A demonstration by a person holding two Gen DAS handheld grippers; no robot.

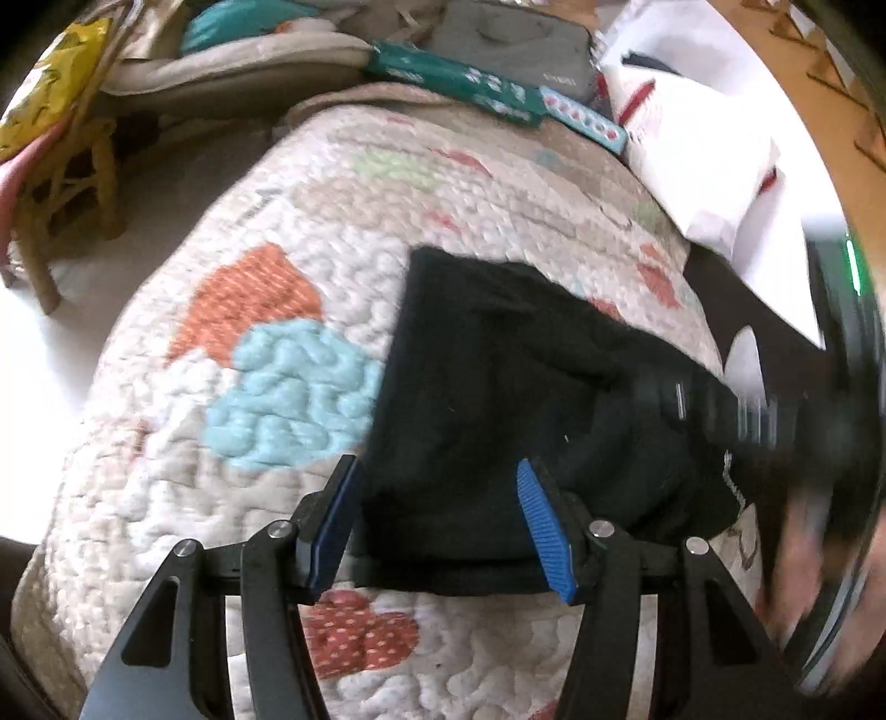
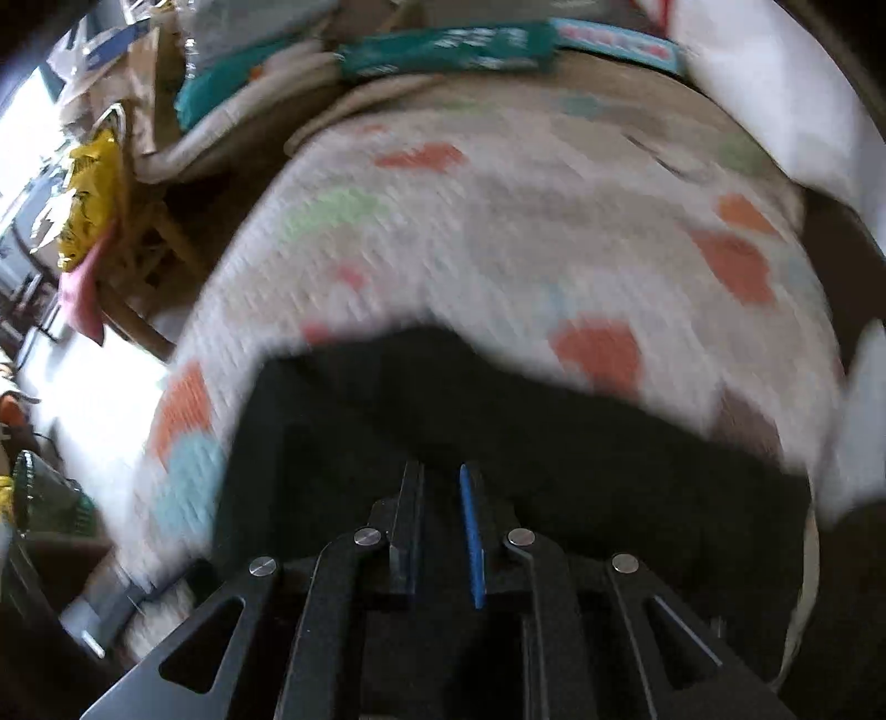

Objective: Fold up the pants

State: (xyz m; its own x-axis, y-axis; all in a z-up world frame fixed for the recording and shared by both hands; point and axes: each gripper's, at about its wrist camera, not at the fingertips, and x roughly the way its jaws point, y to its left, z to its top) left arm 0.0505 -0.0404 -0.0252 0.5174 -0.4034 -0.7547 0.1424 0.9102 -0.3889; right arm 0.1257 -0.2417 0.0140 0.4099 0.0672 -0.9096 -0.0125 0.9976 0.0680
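Black pants (image 1: 498, 387) lie partly folded on a quilted bedspread (image 1: 266, 221) with coloured patches. My left gripper (image 1: 437, 471) is open, its blue-padded fingers standing either side of the near edge of the pants. The right gripper's body (image 1: 775, 410) shows blurred at the right, over the pants. In the right wrist view the pants (image 2: 498, 410) fill the lower middle, blurred by motion. My right gripper (image 2: 443, 482) has its jaws a narrow gap apart just above the black cloth; whether cloth is pinched between them is not visible.
A white pillow or sheet (image 1: 692, 138) lies at the far right of the bed. A teal packet (image 1: 459, 77) and a grey case (image 1: 509, 39) lie at the far edge. A wicker chair (image 1: 66, 183) with a yellow bag stands left, beside the bed.
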